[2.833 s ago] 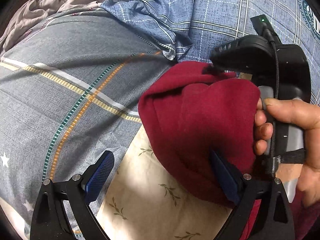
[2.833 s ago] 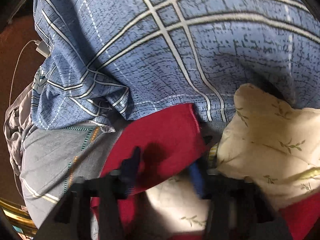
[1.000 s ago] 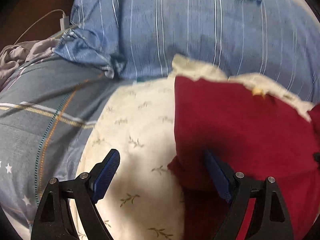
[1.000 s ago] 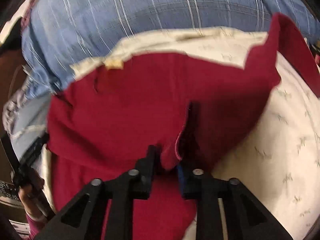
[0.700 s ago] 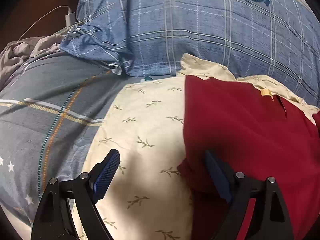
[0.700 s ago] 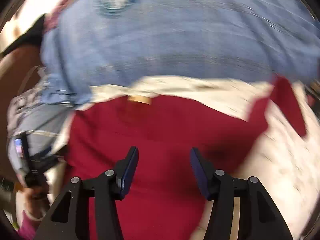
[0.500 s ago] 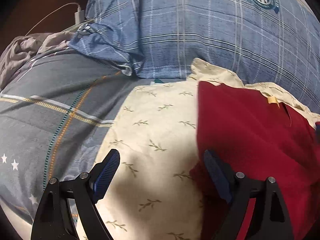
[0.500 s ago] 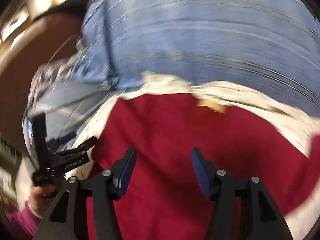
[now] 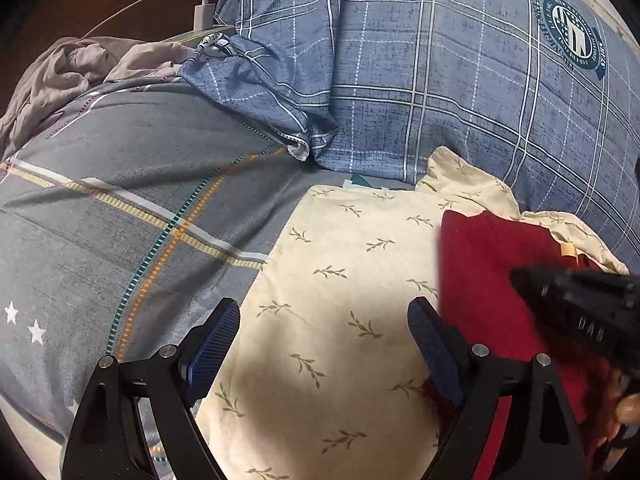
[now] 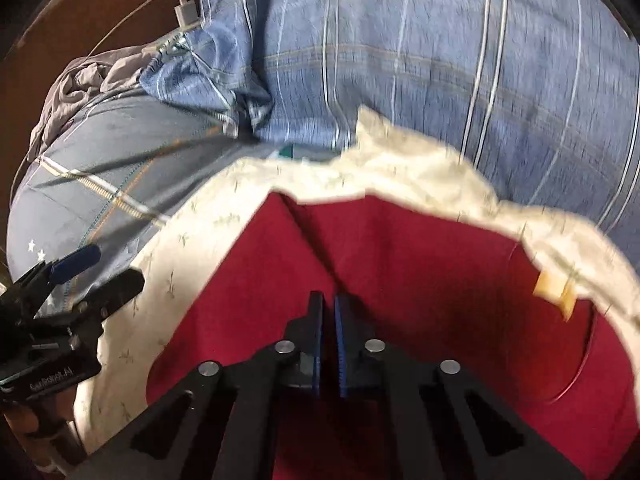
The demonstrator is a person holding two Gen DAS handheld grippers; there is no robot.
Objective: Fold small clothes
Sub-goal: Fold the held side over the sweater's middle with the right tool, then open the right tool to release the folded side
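Note:
A dark red garment point(image 9: 488, 280) lies spread on a cream leaf-print cloth point(image 9: 344, 280), with a tan label near its neck point(image 10: 554, 286). My left gripper point(image 9: 324, 336) is open and empty over the cream cloth, its right finger at the garment's left edge. My right gripper point(image 10: 328, 320) has its jaws closed together over the middle of the red garment point(image 10: 420, 280), pinching a raised crease of it. The right gripper's body also shows in the left wrist view point(image 9: 580, 312). The left gripper shows at the left of the right wrist view point(image 10: 76, 276).
A blue plaid pillow point(image 9: 440, 80) lies behind the garment. A grey plaid bedsheet point(image 9: 120, 208) covers the left. A crumpled grey cloth point(image 9: 72, 64) and a white charger with cable point(image 9: 202, 12) lie at the far left.
My right gripper let go of the garment, swung open toward the left, and has now closed on a crease in its middle. My left gripper stayed open and drew left off the red edge.

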